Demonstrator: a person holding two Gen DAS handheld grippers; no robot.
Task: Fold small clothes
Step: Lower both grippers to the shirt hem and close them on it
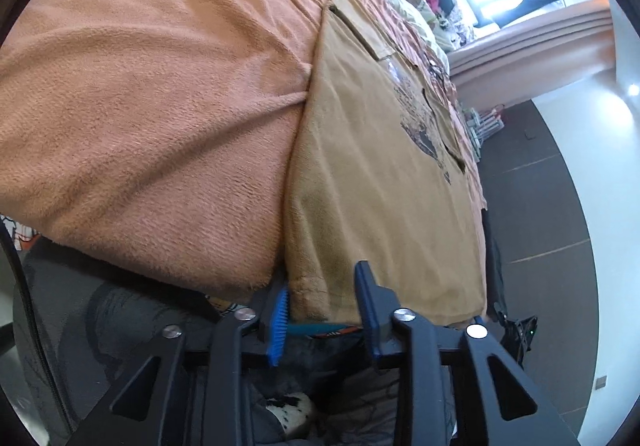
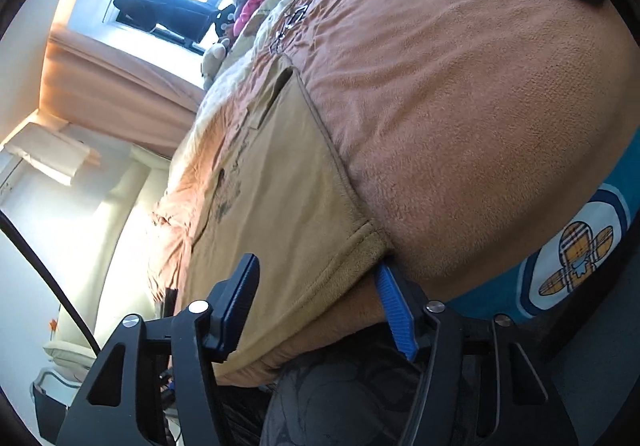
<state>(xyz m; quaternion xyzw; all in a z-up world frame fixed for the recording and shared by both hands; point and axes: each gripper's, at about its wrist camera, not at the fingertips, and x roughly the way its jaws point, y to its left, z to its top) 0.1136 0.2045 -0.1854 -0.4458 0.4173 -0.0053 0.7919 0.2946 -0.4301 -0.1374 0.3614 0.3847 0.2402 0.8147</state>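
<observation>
Hidden: the near hem of the tan shirt [image 1: 384, 181] drops behind the blue pads at the bottom of both views, so contact there is hard to read.
Cut off: no hand or sleeve shows in either view, only the black gripper frames.
Hard to make out: the dark print on the shirt's chest is blurred; the clutter by the bright window at the top is too small to name.
Shirt: lies flat on the orange blanket [image 1: 152, 93], hem at lower centre, collar toward the window; in the right wrist view it fills the middle [image 2: 272, 205].
Left gripper [image 1: 324, 310]: jaws apart, tilted downward, hem corner between them; whether the pads press on it I cannot tell.
Right gripper [image 2: 320, 298]: jaws wide apart, straddling the other hem corner, not clamped.
</observation>
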